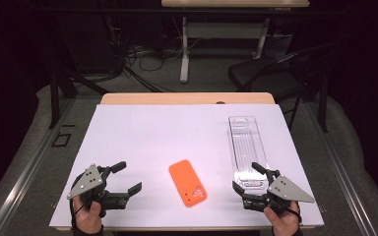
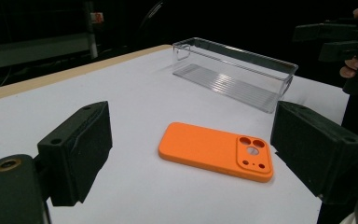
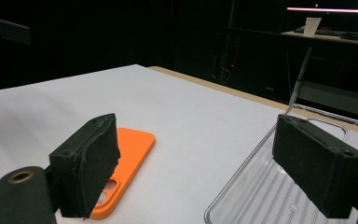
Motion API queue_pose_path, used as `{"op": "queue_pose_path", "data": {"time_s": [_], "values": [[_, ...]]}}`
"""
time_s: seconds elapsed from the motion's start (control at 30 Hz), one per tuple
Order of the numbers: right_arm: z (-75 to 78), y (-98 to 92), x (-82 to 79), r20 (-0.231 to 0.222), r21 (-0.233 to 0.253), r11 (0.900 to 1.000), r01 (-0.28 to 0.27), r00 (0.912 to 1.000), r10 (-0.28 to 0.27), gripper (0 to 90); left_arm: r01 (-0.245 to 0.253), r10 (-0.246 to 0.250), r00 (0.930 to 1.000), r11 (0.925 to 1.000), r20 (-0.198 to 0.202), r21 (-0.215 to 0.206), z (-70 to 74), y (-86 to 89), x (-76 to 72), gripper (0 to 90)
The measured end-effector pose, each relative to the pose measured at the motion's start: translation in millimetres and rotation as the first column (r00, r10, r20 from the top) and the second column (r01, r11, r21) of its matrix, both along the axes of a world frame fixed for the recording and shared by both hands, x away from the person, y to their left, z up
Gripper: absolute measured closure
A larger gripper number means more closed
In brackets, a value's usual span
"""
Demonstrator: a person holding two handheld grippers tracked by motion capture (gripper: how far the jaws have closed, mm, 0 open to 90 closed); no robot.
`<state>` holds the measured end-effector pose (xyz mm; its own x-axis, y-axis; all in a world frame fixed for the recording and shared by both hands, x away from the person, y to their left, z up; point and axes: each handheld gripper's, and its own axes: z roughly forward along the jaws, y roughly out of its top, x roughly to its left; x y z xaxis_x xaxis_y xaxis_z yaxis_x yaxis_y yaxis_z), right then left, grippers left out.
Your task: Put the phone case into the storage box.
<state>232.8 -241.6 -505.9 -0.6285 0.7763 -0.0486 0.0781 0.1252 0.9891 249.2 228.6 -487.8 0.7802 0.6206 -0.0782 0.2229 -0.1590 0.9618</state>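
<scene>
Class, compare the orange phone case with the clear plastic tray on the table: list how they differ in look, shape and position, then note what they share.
The orange phone case is opaque; the clear plastic tray is see-through with a ribbed floor. The case is a flat slab with camera cutouts; the tray is long and has raised walls. The case lies between the two grippers; the tray lies by the right gripper. Both rest on the white table, untouched.

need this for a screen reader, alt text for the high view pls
An orange phone case lies camera side up on a white table, between the open left gripper and open right gripper. A clear plastic tray stands empty beyond the right gripper.
</scene>
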Motion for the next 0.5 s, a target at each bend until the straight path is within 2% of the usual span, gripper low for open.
{"op": "queue_pose_path", "data": {"time_s": [0.33,0.5], "values": [[-0.3,2.0,-0.6,-0.007,-0.005,1.000,0.005,1.0000,-0.005,13.9,0.006,-0.006,0.9998,1.0000,-0.017,0.007,-1.4,-3.3,2.1,13.0],[-0.5,4.5,0.3,-0.016,-0.023,1.000,0.010,0.9998,-0.011,13.9,0.006,-0.005,0.9995,0.9998,-0.032,0.019,-2.4,-5.0,3.1,13.0]]}}
